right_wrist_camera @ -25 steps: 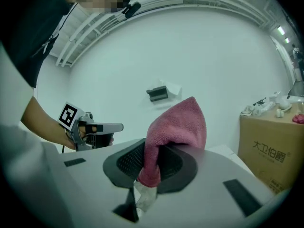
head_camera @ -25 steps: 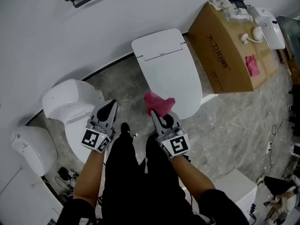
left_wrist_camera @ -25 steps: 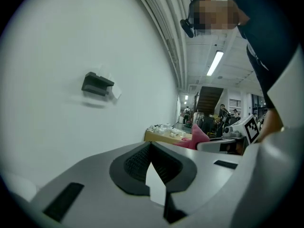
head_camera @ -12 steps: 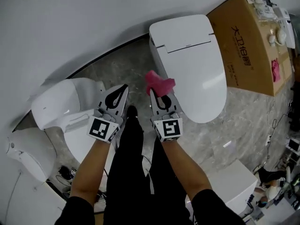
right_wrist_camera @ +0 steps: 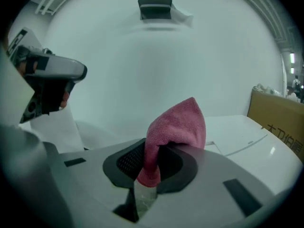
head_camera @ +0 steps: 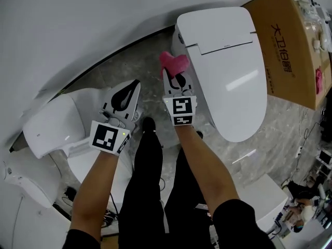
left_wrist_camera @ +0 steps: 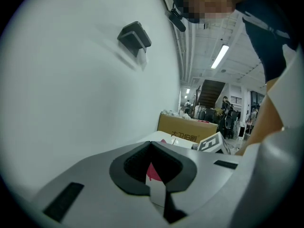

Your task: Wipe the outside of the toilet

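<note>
A white toilet (head_camera: 228, 61) with its lid down stands at the upper right of the head view, its back to the white wall. My right gripper (head_camera: 175, 72) is shut on a pink cloth (head_camera: 173, 62), which sticks up from the jaws (right_wrist_camera: 176, 127) just left of the toilet's side near the tank end. I cannot tell whether the cloth touches the toilet. My left gripper (head_camera: 124, 95) is shut and holds nothing, raised above a second white toilet (head_camera: 57, 121) at the left. In the left gripper view the jaws meet (left_wrist_camera: 156, 175), and the pink cloth shows behind them.
A large cardboard box (head_camera: 295, 40) stands right of the toilet with a pink rag (head_camera: 317, 82) and small items on top. More white toilets (head_camera: 21, 185) are at the lower left. The person's black-trousered legs (head_camera: 155, 180) stand on the grey marble floor (head_camera: 280, 139). A dark bracket (right_wrist_camera: 155, 7) hangs on the wall.
The head view has shifted, so the toilet sits further right and higher. My right gripper with the pink cloth has moved from the bowl's front toward the toilet's left side near the tank. The left gripper stays shut.
</note>
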Tool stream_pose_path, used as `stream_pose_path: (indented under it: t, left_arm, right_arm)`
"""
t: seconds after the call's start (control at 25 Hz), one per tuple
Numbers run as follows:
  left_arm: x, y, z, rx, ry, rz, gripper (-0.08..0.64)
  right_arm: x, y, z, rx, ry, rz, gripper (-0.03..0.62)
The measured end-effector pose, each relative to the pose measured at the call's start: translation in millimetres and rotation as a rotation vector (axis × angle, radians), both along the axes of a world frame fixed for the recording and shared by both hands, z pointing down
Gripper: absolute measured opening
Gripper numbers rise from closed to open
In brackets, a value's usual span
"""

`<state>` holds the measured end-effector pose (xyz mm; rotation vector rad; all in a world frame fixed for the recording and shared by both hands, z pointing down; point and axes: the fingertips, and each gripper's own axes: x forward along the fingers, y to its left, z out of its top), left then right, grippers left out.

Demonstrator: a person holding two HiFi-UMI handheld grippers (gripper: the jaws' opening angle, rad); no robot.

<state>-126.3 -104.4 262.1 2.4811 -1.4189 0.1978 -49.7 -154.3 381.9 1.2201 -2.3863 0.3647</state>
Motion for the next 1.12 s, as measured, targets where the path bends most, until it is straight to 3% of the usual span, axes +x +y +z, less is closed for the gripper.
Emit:
stream_pose_path:
  t: [0.2,0.48,0.72,1.12]
  left_arm:
    - [-16,-14,24,-0.028,0.023,-0.027,0.015]
    - [-12,-5,42,-0.059,0.083,0.0,0.015]
    - [-18,2,47,-0.063,0.132,-0.01,0.015]
    - [-20,7,35,-0.05,0.142,0.0,0.015]
  right_arm:
    - [-30,-34,40,-0.021,0.057,-0.062,0.071]
    - [-48,-73,109,-0.136,0.154,-0.078,0.071]
    - [-21,-117,144,-0.261,0.053,0.22,0.071]
    - [29,-120,150,-0.333,-0.091,0.521,0.067]
